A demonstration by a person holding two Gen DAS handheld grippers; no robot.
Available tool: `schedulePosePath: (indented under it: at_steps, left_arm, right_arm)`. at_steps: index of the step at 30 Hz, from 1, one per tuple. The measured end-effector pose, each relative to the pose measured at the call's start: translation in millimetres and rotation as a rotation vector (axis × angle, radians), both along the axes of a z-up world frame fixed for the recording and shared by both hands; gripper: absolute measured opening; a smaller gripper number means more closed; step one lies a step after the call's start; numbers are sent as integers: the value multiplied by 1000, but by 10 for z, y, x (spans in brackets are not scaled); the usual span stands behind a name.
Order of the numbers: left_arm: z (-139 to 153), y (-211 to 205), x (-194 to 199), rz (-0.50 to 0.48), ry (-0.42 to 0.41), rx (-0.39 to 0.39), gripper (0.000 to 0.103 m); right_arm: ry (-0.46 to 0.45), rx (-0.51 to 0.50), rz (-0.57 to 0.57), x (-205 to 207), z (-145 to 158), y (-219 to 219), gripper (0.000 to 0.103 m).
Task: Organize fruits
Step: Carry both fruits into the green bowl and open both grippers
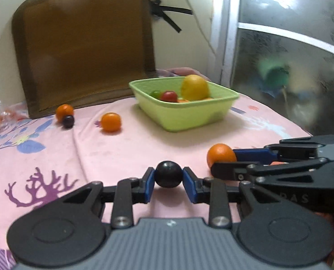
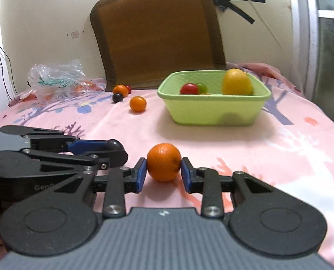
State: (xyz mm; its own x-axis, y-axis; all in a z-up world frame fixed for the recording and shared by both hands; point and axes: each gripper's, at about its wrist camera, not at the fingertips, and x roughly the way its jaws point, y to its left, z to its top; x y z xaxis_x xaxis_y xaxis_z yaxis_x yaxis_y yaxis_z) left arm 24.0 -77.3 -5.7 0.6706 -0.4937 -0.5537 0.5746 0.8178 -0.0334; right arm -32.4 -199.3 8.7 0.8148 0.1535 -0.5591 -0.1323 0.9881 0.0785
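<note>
So, left wrist view: left gripper (image 1: 168, 177) is pinched onto a dark round fruit (image 1: 168, 174) on the pink sheet (image 1: 122, 148) (green basket (image 1: 189, 114) beyond). Right wrist view: right gripper (image 2: 164, 172) squeezes an orange (image 2: 164, 162), low over the sheet.

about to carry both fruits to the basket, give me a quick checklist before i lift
1. Left gripper closed on the dark round fruit: ok, both blue pads touch its sides.
2. Right gripper closed on the orange: ok, pads press both sides.
3. Fruits lifted off the pink cloth: cannot tell, both sit at or very near the cloth.
4. Room in the green basket: ok, the yellow fruit, red fruit and green fruit leave space.
5. Path to the basket: ok, bare cloth ahead of both grippers.
6. Grippers apart from each other: not ok, they sit very close side by side.
</note>
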Motion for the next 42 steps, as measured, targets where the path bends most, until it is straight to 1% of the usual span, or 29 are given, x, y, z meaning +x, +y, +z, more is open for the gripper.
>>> schedulePosePath:
  at_steps: [2, 4, 6, 8, 10, 12, 15, 20, 23, 25, 26, 31, 33, 35, 38, 42]
  left_arm:
    - [-27, -41, -25, -1, 5, 13, 29]
    - [-40, -49, -64, 10, -10, 33, 29]
    - [-47, -34, -66, 28, -3, 35, 30]
    - [-48, -7, -79, 43, 0, 24, 34]
    - [-41, 30, -104, 50, -11, 8, 37]
    - [-34, 53, -124, 47, -19, -2, 38]
    - [-36, 49, -114, 45, -9, -4, 39]
    - [-43, 48, -47, 45, 23, -16, 41]
    - [-58, 14, -20, 36, 38, -12, 38]
    - [-65, 3, -28, 29, 33, -9, 30]
    - [-68, 2, -29, 31, 32, -6, 28]
    - [-56, 17, -32, 28, 37, -23, 28]
    - [-42, 20, -27, 8, 65, -56, 27]
    - [-10, -9, -9, -1, 79, -71, 27]
    - [117, -78, 95, -29, 77, -92, 27]
    - [362, -265, 348, -50, 40, -82, 28]
  right_arm:
    - [-4, -9, 7, -26, -23, 2, 37]
    - [-9, -17, 10, -54, -42, 0, 37]
    - [-20, -39, 13, -92, -64, 16, 37]
    - [-26, -72, 15, -115, -102, 44, 38]
    - [-28, -81, 20, -133, -109, 47, 37]
    - [-40, -77, 25, -155, -97, 30, 38]
    - [-40, -78, 22, -161, -101, 30, 38]
    - [-40, -74, 20, -162, -104, 39, 38]
    - [-41, -83, 23, -161, -106, 53, 37]
    - [-46, -96, 25, -164, -105, 74, 36]
    - [-48, -99, 25, -163, -106, 76, 36]
    - [-56, -75, 10, -168, -85, 30, 36]
    - [-60, -50, 2, -160, -59, -10, 35]
    - [-75, -28, -12, -133, -6, -68, 35]
    - [-117, -7, -33, -44, 122, -174, 35]
    - [-176, -19, -63, 166, 269, -296, 35]
